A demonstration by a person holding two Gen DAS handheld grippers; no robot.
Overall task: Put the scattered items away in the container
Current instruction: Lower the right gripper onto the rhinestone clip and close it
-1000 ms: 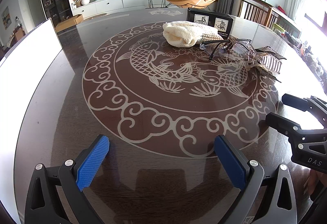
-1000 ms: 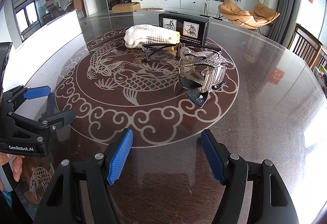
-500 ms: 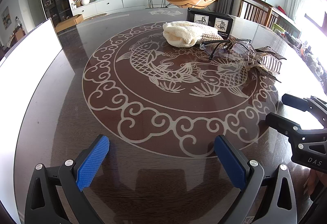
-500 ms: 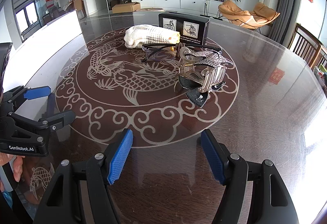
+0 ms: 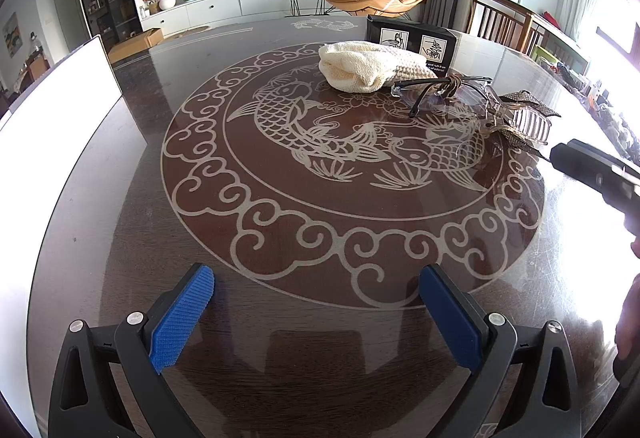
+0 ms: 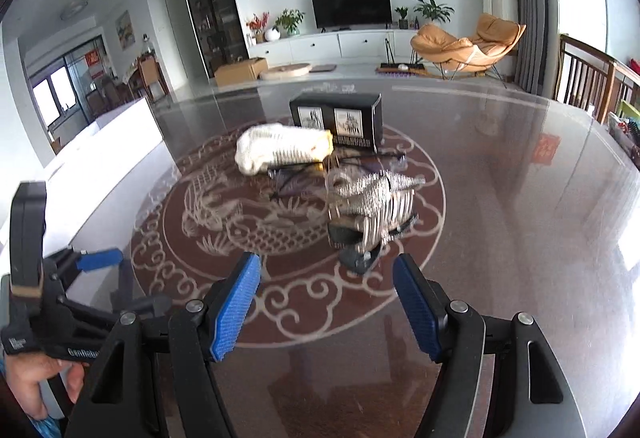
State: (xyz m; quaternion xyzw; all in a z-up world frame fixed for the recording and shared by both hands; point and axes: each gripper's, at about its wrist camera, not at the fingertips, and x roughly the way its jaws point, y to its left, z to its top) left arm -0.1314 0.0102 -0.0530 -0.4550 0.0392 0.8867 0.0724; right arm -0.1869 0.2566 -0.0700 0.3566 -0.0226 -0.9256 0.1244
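**Reaching for scattered items with empty tongs**

Left wrist view: the left tongs (image 5: pixel 316 318) hover spread and empty over the dark glass surface (image 5: pixel 120 238). A cream cloth (image 5: pixel 360 72), glasses (image 5: pixel 444 92) and a hair claw (image 5: pixel 520 122) lie clustered ahead, the white container (image 5: pixel 52 98) at left.

Right wrist view: blurred, the right tongs (image 6: pixel 326 306) are spread, empty, near the hair claw (image 6: pixel 372 206). Best approach: straddle its body squarely before closing.
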